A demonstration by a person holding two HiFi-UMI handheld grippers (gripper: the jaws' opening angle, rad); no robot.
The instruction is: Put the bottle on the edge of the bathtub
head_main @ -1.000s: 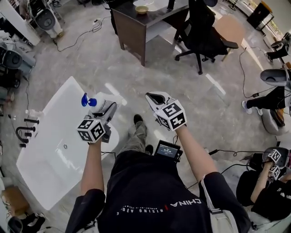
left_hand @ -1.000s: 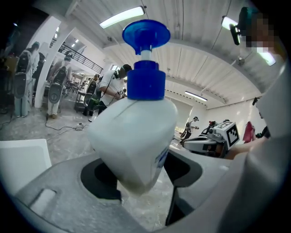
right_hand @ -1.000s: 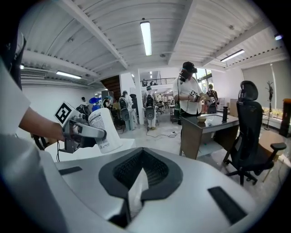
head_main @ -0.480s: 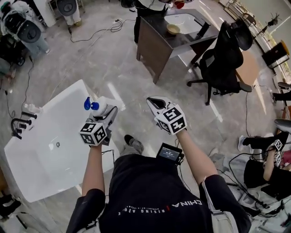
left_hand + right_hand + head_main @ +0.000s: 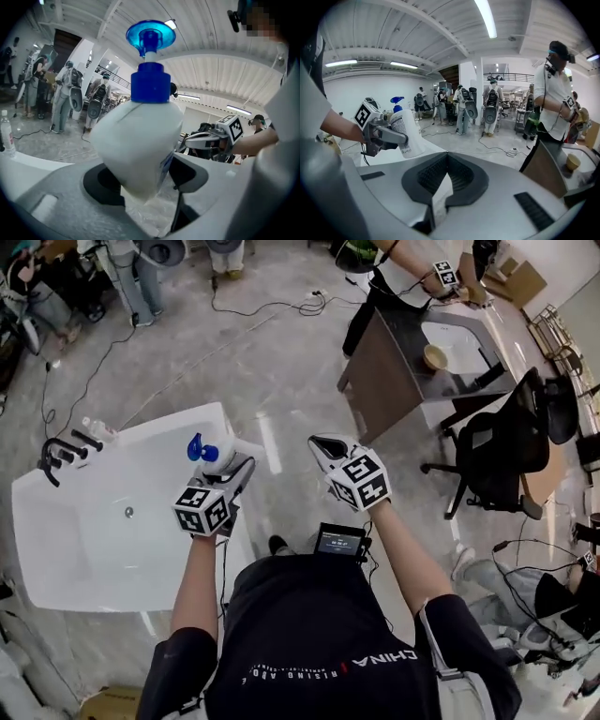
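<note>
One bottle (image 5: 140, 140) clamped, left gripper view; bathtub drain (image 5: 128, 512) only head view.

White plastic bottle with a blue pump top (image 5: 214, 457): one
White oblong bathtub (image 5: 75, 540): one
Grey hand-held two-jaw grippers: two, the left gripper (image 5: 234, 465) and the right gripper (image 5: 323, 444)
Cubes with black-and-white square markers (image 5: 202, 510): two, one per gripper
Dark brown wooden desk (image 5: 372, 381): one
Black swivel office chair (image 5: 506, 442): one
Small tan bowl (image 5: 434, 356): one
Small black screen unit (image 5: 339, 542): one
Clear plastic water bottle (image 5: 5, 136): one
</note>
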